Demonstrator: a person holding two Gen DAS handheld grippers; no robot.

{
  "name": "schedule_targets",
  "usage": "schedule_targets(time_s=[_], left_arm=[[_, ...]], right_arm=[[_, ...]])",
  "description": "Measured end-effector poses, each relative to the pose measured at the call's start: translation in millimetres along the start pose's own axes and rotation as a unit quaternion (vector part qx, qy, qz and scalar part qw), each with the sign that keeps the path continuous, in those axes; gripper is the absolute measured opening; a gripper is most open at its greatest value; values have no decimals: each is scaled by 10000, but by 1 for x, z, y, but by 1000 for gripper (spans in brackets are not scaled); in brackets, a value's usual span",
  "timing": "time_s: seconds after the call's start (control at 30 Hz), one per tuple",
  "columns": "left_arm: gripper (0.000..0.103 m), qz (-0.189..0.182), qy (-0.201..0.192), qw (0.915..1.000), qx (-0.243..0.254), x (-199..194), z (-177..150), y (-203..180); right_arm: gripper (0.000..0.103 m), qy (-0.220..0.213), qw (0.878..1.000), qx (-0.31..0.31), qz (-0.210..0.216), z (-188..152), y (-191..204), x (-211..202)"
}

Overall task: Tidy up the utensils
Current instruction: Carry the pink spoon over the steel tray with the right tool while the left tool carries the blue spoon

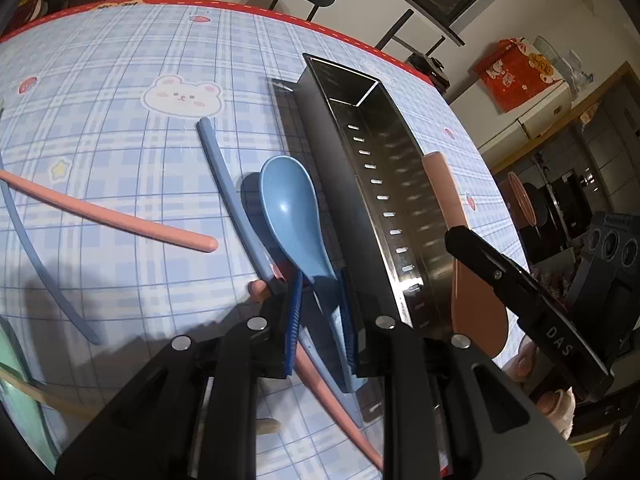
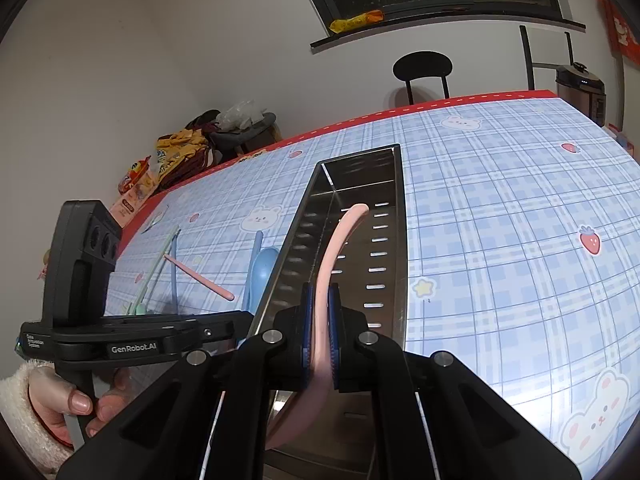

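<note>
Blue plaid cloth with bears covered the table (image 1: 120, 60), where the steel holder (image 1: 384, 184) lay on its side, far end open. Left gripper (image 1: 320, 312) had its jaws slightly apart around the blue spoon's (image 1: 290, 208) handle, pads seemingly not pressing; I judged it should close squarely before lifting. Right gripper (image 2: 320, 332) was clamped on the pink spoon (image 2: 332, 248), which reached into the holder; its bowl was hidden below, and loose chopsticks (image 1: 120, 216) ran off frame

A blue-checked table (image 1: 120, 168) carries a metal utensil box (image 1: 360, 184), a blue spoon (image 1: 290, 216) and loose chopsticks (image 1: 120, 216).
</note>
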State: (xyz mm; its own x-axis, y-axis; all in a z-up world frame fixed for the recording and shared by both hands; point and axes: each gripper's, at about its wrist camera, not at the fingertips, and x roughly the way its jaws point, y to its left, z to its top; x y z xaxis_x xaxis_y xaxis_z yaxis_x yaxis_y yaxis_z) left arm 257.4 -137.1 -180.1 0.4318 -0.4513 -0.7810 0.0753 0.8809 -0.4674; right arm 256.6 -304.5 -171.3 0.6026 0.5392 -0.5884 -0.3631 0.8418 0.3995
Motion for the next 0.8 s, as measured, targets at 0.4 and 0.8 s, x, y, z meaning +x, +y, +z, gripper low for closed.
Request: schedule_targets(time_s=[0.4, 0.8], left_arm=[[21, -91, -12, 9999, 105, 19, 1, -15], [10, -68, -541, 9984, -149, -11, 9, -5]], right_arm=[[8, 6, 10000, 62, -14, 0, -2, -1], [8, 97, 9998, 0, -162, -1, -2, 4]])
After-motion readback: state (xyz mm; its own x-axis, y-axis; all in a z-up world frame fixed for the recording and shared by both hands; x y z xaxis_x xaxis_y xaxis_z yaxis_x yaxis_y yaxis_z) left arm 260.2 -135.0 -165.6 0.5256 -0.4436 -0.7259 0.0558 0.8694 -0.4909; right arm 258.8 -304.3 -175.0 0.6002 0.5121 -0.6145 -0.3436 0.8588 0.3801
